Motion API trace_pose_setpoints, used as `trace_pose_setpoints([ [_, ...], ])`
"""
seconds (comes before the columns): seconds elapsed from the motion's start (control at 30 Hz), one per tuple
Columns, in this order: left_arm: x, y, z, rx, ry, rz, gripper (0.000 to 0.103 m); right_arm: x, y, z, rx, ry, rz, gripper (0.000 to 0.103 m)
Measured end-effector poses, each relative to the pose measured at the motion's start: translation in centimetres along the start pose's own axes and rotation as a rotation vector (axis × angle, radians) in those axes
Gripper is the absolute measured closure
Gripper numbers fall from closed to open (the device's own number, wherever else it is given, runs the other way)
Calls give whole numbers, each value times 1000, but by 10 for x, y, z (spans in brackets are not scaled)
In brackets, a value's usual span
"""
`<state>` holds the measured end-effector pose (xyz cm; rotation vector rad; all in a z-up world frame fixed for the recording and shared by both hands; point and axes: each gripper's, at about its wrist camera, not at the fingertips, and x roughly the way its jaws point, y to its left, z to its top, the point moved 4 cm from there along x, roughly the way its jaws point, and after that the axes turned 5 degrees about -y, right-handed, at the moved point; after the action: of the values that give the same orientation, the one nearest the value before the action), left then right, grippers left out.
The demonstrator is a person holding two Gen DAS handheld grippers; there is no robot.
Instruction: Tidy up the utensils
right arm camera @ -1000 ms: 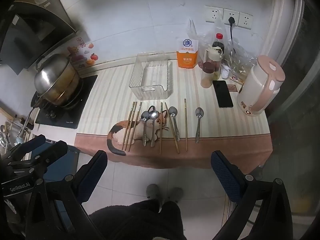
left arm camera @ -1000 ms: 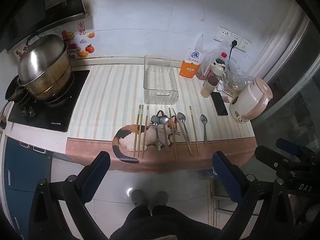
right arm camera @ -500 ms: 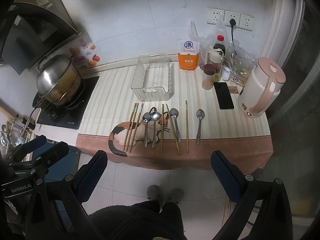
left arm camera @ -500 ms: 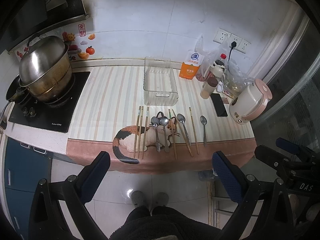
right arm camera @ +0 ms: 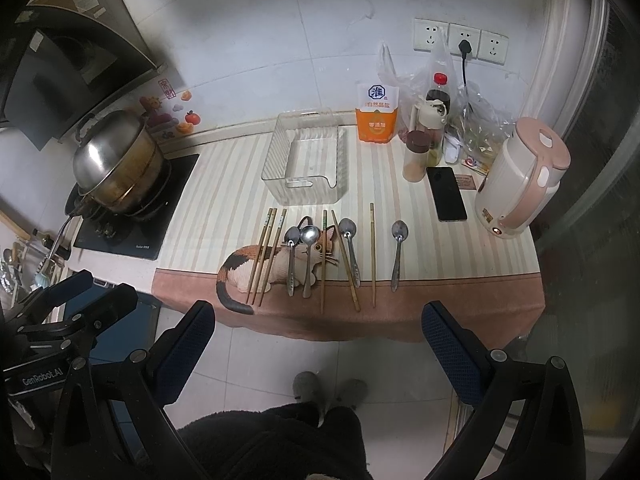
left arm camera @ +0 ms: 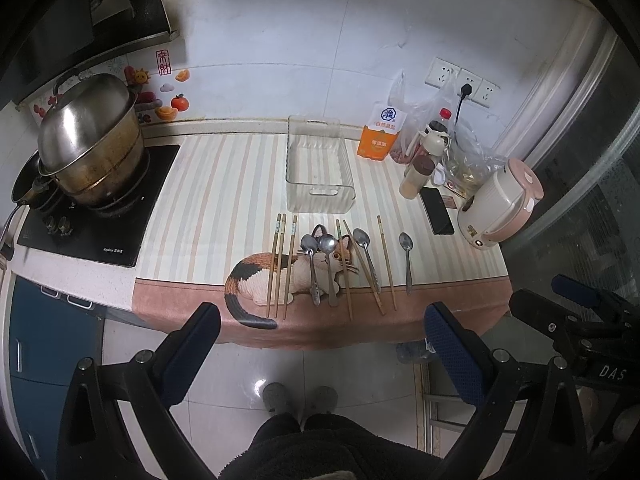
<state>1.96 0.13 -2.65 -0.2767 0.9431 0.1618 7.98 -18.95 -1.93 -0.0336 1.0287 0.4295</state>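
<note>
counter (left arm camera: 224, 184): striped mat with a cat print covers it; you stand at its front edge, both grippers held back over the floor.
stove (left arm camera: 92, 216): left end of the counter, steel pot (left arm camera: 88, 140) with lid on top.
kettle (right arm camera: 524, 180): pink and cream, right end of the counter.
clear bin (left arm camera: 318, 168): middle of the counter toward the back edge, nothing in it.
salt bag (right arm camera: 377, 114): back edge, just right of the bin; bottles and plastic bags beside it.
phone (right arm camera: 446, 193): lies flat between the jar and the kettle.
chopsticks (left arm camera: 280, 264): three together at the left of the row near the front edge; three more (right arm camera: 348, 256) lie among the spoons to the right, one of them angled.
spoons (left arm camera: 320, 260): two side by side on the cat's head, a third just right of them, a fourth (right arm camera: 398, 252) alone at the right end of the row.
left gripper (left arm camera: 320, 352): your jaws stand wide apart, holding nothing, well short of the utensils.
right gripper (right arm camera: 318, 344): same, fingers spread and empty, clear of the counter.
</note>
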Motion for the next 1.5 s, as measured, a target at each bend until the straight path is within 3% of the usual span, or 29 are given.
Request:
trace_pose_setpoints([
  [1.5, -2, -9, 6, 10, -9, -1, 0, 0, -3, 5, 3, 1, 9, 0],
])
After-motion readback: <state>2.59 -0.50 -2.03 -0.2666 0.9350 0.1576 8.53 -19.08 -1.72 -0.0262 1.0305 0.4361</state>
